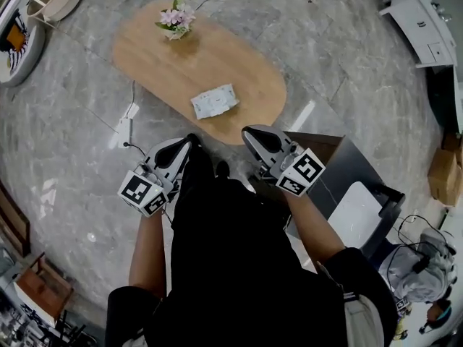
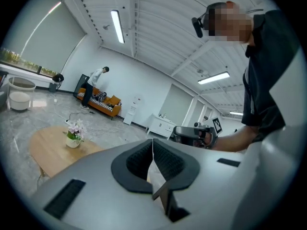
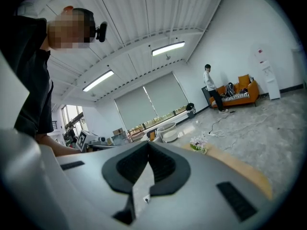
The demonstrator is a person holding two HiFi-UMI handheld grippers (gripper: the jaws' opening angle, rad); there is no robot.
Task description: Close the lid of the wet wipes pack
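The left gripper (image 2: 152, 141) has its jaws pressed together, dark ribbed pads meeting along one seam with nothing between them. The right gripper (image 3: 147, 144) is the same: pads closed tip to tip, nothing in its hold. In the head view both are held close in front of the person's dark-clothed body, the left gripper (image 1: 187, 144) over the grey stone floor (image 1: 79, 100) and the right gripper (image 1: 252, 133) just at the near edge of the oval wooden table (image 1: 159, 63), jaws aimed towards it.

The wet wipes pack (image 1: 215, 101) lies flat on the table near that edge, towards its right end and well apart from both grippers. Whether its lid is up cannot be made out from here. A small flower pot (image 1: 176, 22) stands at the table's far left end, and a white power strip (image 1: 124, 130) lies on the floor just off the table's left side.
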